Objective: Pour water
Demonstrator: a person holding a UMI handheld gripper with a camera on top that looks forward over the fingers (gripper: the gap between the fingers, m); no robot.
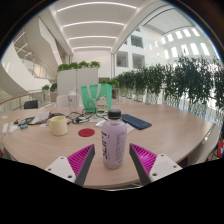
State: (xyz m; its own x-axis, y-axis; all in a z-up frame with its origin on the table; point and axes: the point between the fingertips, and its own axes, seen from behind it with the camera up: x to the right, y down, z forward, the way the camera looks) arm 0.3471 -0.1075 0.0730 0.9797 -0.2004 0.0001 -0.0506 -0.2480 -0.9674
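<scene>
A clear plastic water bottle (114, 140) with a white label and a cap stands upright on the round wooden table (170, 135). It is between my gripper's (113, 163) pink-padded fingers, with a small gap at each side. The gripper is open and the bottle rests on the table on its own. A cream mug (59, 125) sits beyond the left finger, and a red coaster (87, 131) lies between the mug and the bottle.
A dark flat tablet (136, 122) lies beyond the bottle to the right. A green stand (97, 97) is at the table's far side, with white planter boxes (72, 85) behind it. Small items and cables (30, 121) clutter the left. Plants (175, 85) line the right.
</scene>
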